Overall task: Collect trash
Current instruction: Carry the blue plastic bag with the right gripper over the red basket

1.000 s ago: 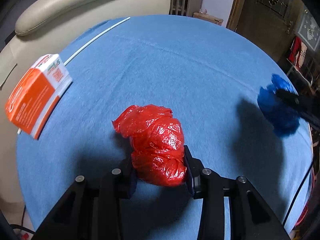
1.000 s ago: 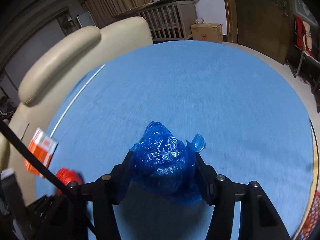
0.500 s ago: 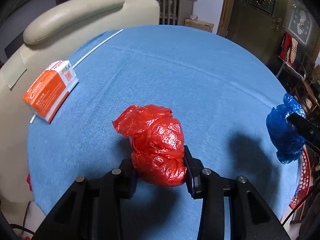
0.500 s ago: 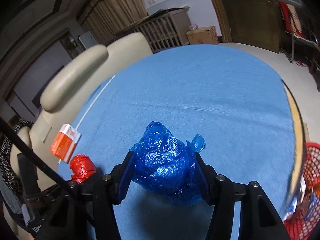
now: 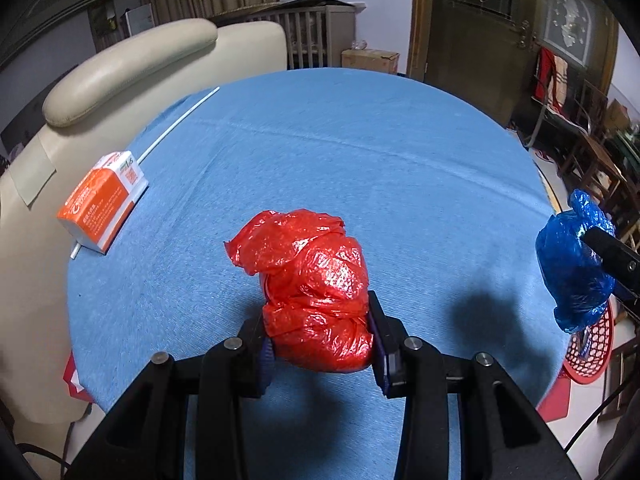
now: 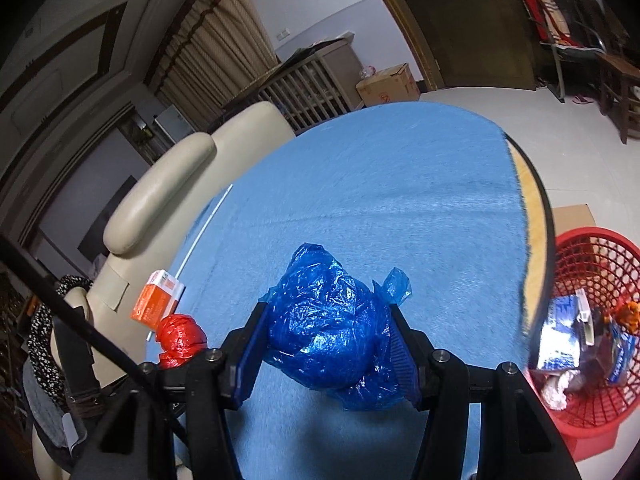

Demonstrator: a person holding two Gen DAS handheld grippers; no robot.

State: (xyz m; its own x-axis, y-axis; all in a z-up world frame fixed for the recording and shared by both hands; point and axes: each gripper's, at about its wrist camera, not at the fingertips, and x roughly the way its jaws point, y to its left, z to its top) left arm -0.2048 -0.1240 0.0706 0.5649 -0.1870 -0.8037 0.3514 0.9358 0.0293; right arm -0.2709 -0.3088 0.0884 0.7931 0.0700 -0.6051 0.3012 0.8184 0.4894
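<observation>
My left gripper (image 5: 320,344) is shut on a crumpled red plastic bag (image 5: 312,288), held just above the blue tablecloth (image 5: 360,160). My right gripper (image 6: 326,354) is shut on a crumpled blue plastic bag (image 6: 324,332), near the table's right edge. The blue bag (image 5: 572,264) also shows at the right of the left wrist view, and the red bag (image 6: 180,336) at the lower left of the right wrist view. A red mesh basket (image 6: 600,248) with several pieces of trash stands on the floor to the right, below the table edge.
An orange and white carton (image 5: 100,208) lies at the table's left edge beside a thin white straw (image 5: 176,120). A cream padded chair (image 5: 120,68) stands behind the table. A cardboard box (image 6: 388,84) and wooden furniture lie beyond.
Both grippers have carried their bags to the right across the table. The blue bag now hangs near the table edge, and the red basket has come into view.
</observation>
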